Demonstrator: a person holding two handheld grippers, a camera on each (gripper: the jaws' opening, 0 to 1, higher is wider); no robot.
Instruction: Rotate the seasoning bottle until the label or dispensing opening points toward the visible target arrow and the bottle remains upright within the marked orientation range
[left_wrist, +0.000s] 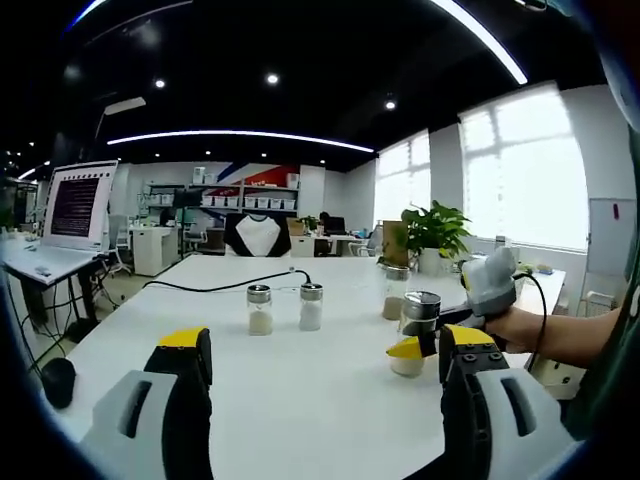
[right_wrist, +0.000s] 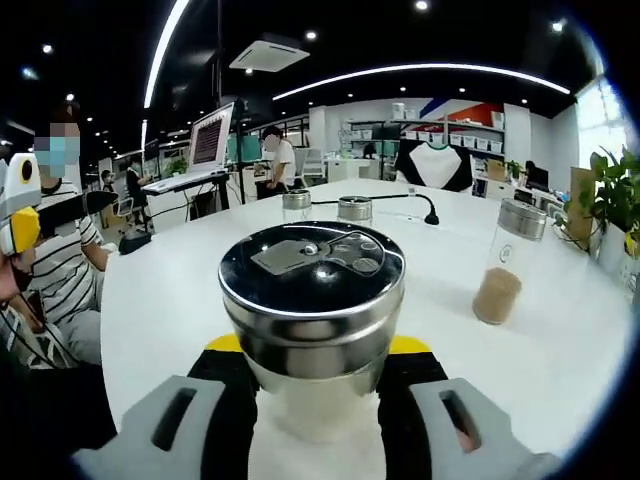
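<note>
The seasoning bottle (right_wrist: 312, 290) is a glass jar with a shiny metal lid and pale powder inside. It stands upright between the jaws of my right gripper (right_wrist: 315, 350), which is shut on its body just below the lid. A flip tab and small holes show on the dark lid top. In the left gripper view the same bottle (left_wrist: 420, 312) stands on the white table (left_wrist: 300, 400) at the right, with the right gripper (left_wrist: 420, 348) closed around it and a hand behind. My left gripper (left_wrist: 325, 340) is open, low over the table, to the left of the bottle.
Two small shakers (left_wrist: 260, 310) (left_wrist: 311, 307) stand mid-table, with a black cable (left_wrist: 220, 285) behind them. A taller jar of brown powder (right_wrist: 500, 265) stands to the right. A potted plant (left_wrist: 435, 230) is at the far edge, and a laptop (left_wrist: 75, 205) on a side desk. A seated person (right_wrist: 60, 260) is at left.
</note>
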